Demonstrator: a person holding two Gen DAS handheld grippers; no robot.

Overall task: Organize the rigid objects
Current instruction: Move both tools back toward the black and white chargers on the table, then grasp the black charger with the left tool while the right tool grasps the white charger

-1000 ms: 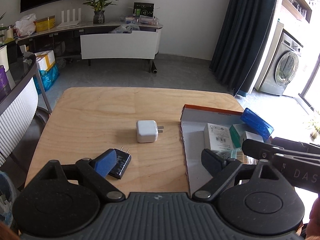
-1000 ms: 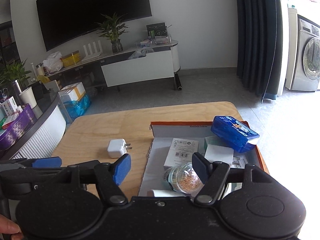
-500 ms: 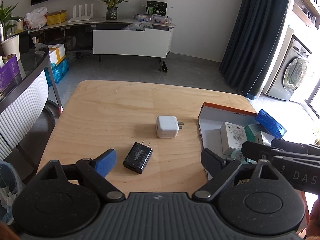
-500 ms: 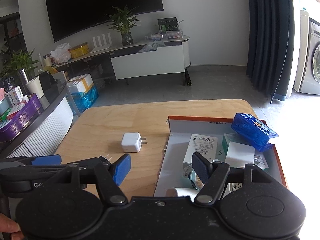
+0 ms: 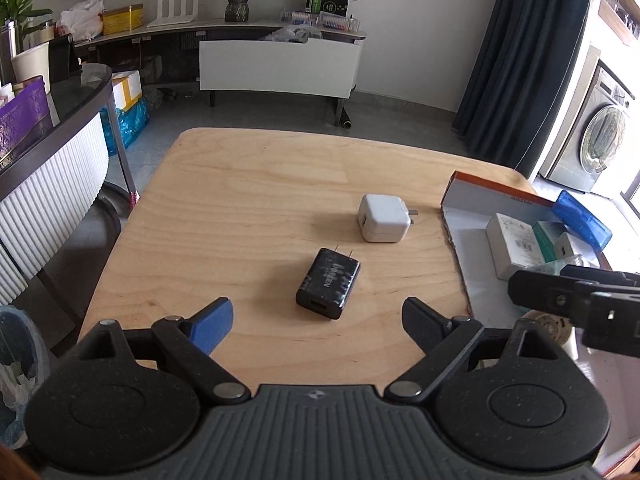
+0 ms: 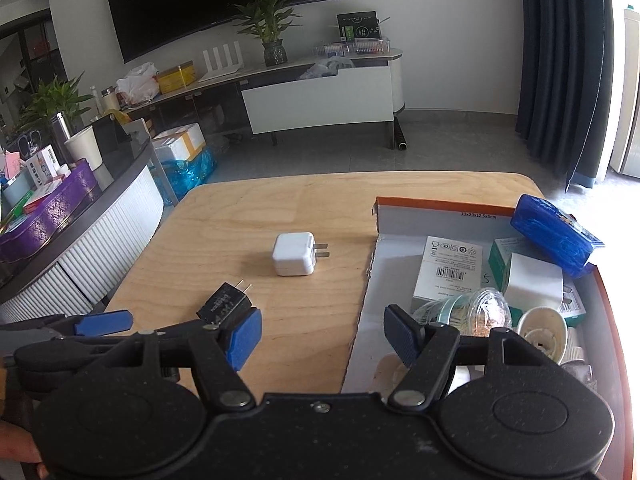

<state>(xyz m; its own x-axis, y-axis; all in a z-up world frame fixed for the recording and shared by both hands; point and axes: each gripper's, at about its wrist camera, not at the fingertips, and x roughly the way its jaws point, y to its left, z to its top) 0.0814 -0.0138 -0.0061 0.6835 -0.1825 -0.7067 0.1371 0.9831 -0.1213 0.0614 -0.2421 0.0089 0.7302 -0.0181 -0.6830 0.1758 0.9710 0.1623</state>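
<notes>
The left gripper [image 5: 316, 322] has pulled back from the black charger [image 5: 329, 283], which a second ago sat against its blue left finger and now lies free on the wooden table [image 5: 248, 208], centred ahead of the wide-open, empty jaws. That lines up a clean pick, by my reading. The charger is a glossy black block, prongs pointing away. Beyond it to the right sits the white charger [image 5: 384, 219], rounded, prongs toward the box [image 5: 496, 194]. The box holds cartons and a blue case [image 5: 582, 220]. The right gripper [image 6: 322, 334] hangs over the box edge, jaws apart, holding nothing.
</notes>
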